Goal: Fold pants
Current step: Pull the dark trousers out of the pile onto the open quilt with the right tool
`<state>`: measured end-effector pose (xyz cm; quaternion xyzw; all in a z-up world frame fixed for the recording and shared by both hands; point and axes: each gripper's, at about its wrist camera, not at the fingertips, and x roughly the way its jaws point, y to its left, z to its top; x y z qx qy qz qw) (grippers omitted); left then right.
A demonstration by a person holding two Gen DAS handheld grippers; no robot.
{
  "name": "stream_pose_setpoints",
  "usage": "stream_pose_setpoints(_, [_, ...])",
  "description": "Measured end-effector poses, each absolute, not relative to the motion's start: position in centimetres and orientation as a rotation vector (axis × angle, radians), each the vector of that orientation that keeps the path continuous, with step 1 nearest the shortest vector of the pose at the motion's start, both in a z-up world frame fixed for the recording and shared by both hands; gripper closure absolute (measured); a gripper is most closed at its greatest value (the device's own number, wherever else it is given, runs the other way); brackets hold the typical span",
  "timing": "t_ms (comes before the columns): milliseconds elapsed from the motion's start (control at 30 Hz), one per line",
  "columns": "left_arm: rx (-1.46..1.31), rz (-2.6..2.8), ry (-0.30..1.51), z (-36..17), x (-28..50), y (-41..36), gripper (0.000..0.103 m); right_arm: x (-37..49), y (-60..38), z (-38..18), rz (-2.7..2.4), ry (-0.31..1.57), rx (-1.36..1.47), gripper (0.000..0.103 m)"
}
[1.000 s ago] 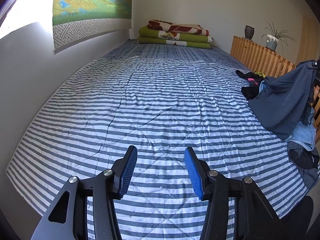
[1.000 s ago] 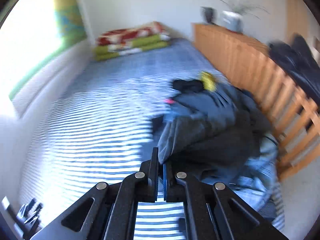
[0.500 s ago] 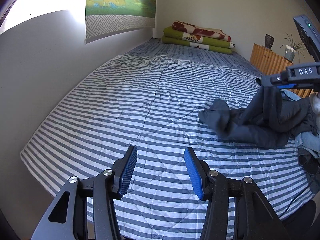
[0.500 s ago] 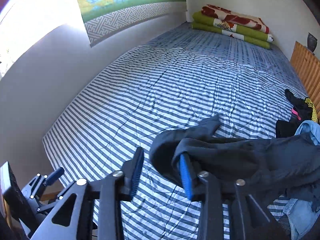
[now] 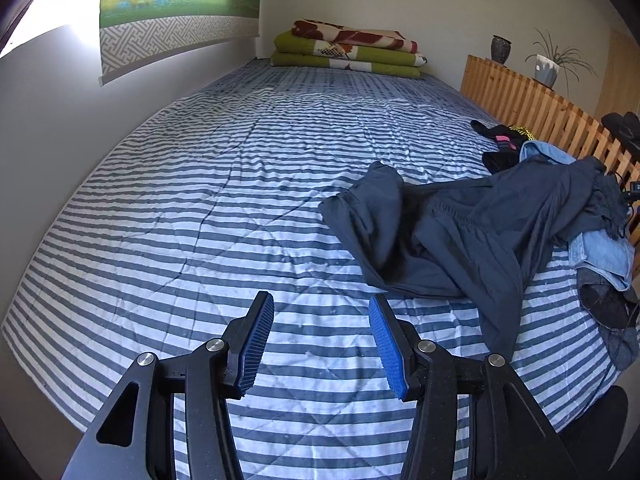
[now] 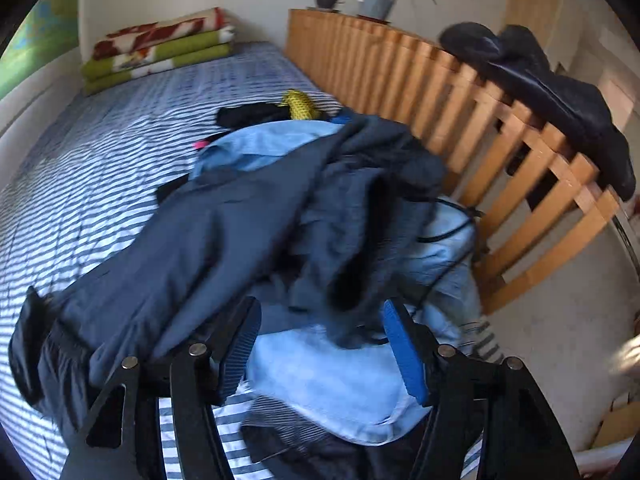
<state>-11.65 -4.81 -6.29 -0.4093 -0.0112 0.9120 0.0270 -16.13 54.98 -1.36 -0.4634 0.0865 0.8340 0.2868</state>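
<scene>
One dark garment [image 6: 560, 92] on railing [image 6: 520, 152], seemingly, right view only.

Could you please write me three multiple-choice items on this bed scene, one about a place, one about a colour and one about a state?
1. Where do the folded blankets lie?
A. at the far end of the bed
B. on the wooden railing
C. under the left gripper

2. What colour are the pants spread on the striped quilt?
A. red
B. dark grey-blue
C. white

3. How does the left gripper stand?
A. shut on the pants
B. shut on nothing
C. open, with nothing between its pads

Answers:
1 A, the stack sits against the far wall.
2 B, the cloth is dark slate.
3 C, only quilt shows in the gap.
</scene>
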Motion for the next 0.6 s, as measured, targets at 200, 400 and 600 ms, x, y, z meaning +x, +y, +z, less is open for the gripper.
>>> stream_pose_setpoints(200, [-1.28, 2.797, 0.018, -6.4, -12.2, -2.6, 0.05, -19.3, 59.1, -4.9, 2.196, 0.362, -1.415, 0.029])
stream_pose_setpoints(400, [-1.275, 2.811, 0.028, -5.9, -12.3, -3.2, 0.05, -19.5, 58.2, -4.0, 2.226, 0.357, -1.327, 0.088])
stream_pose_setpoints(600, [-1.265, 2.834, -0.023, -5.5, -12.4, -5.0, 0.05, -19.1, 50.5, 3.0, 2.492, 0.208, -1.209, 0.091])
